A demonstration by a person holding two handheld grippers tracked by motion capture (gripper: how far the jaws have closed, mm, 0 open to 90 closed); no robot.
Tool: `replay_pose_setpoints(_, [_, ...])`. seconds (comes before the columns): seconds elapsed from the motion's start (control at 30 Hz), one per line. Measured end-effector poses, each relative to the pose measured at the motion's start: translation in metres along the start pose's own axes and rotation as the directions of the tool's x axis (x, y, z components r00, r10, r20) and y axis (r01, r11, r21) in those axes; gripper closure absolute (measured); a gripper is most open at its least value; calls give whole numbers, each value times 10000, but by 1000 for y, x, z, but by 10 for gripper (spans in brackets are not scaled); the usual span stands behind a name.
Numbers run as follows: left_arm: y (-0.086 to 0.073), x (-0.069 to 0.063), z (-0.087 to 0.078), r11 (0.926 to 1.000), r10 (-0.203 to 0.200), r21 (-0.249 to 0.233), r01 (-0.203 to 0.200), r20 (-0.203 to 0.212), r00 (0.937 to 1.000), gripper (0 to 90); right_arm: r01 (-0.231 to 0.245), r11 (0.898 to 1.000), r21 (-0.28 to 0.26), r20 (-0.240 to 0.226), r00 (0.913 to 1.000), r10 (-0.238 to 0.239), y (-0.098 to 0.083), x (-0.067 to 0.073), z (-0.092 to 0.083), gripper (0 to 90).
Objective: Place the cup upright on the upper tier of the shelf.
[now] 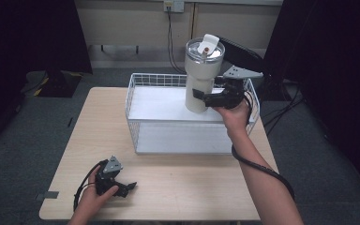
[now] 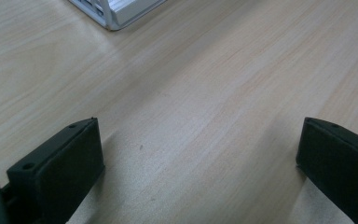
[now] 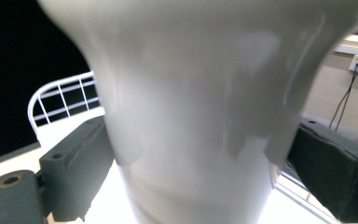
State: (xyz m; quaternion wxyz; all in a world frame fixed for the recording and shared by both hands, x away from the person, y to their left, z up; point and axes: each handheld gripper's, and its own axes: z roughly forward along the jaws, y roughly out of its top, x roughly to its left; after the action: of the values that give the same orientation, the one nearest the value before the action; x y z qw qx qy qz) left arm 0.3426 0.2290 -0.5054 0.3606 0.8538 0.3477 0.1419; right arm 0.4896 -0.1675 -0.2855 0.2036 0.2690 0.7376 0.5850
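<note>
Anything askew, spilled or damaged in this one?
Nothing stands out. The white tumbler is upright over the wire basket, gripped by the right gripper, lid on, no spill. The left gripper rests open on the table.

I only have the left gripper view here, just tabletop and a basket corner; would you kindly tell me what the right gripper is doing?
Observer: The right gripper has its jaws around a white tumbler.
Operator: Where is the tumbler?
Observer: It is upright over the white wire basket, at its far right.
Operator: Is the lid on?
Observer: Yes, with its flip tab raised.
</note>
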Motion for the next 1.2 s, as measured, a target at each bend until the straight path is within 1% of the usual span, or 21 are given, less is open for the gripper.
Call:
replay_pose_setpoints(0.13, [0,0,0,10000,-1,-1,1,-3,10000,0,-123,9998,158,26,9999,123,-4,0,-7,105])
replay_pose_setpoints(0.23, [0,0,0,10000,-6,8,6,-23,10000,0,-33,10000,80,160,9999,32,-6,1,-15,107])
replay_pose_setpoints(0.3, [0,0,0,10000,47,23,-47,-41,10000,0,-111,9999,5,-2,9999,111,-7,2,-21,106])
replay_pose_setpoints(0.43, [0,0,0,10000,10,11,-10,-15,10000,0,-35,9999,131,-16,10000,35,-11,4,-30,106])
replay_pose_setpoints(0.5, [0,0,0,10000,-2,14,2,-13,10000,0,-150,9997,168,-218,9996,153,-13,6,-34,105])
replay_pose_setpoints(0.57, [0,0,0,10000,18,28,-18,-29,10000,0,-15,9996,298,-162,9999,20,-16,9,-37,105])
replay_pose_setpoints(0.87, [0,0,0,10000,22,31,-22,-31,10000,0,-23,9984,571,-572,9983,55,-26,16,-46,105])
replay_pose_setpoints(1.0, [0,0,0,10000,24,33,-24,-31,10000,0,129,9979,642,-730,9973,-81,-29,21,-51,105])
replay_pose_setpoints(1.1, [0,0,0,10000,25,36,-25,-30,10000,0,366,9964,760,-816,9962,-304,-31,25,-54,105])
replay_pose_setpoints(1.2, [0,0,0,10000,24,31,-24,-28,10000,0,499,9953,834,-902,9950,-423,-33,29,-57,105])
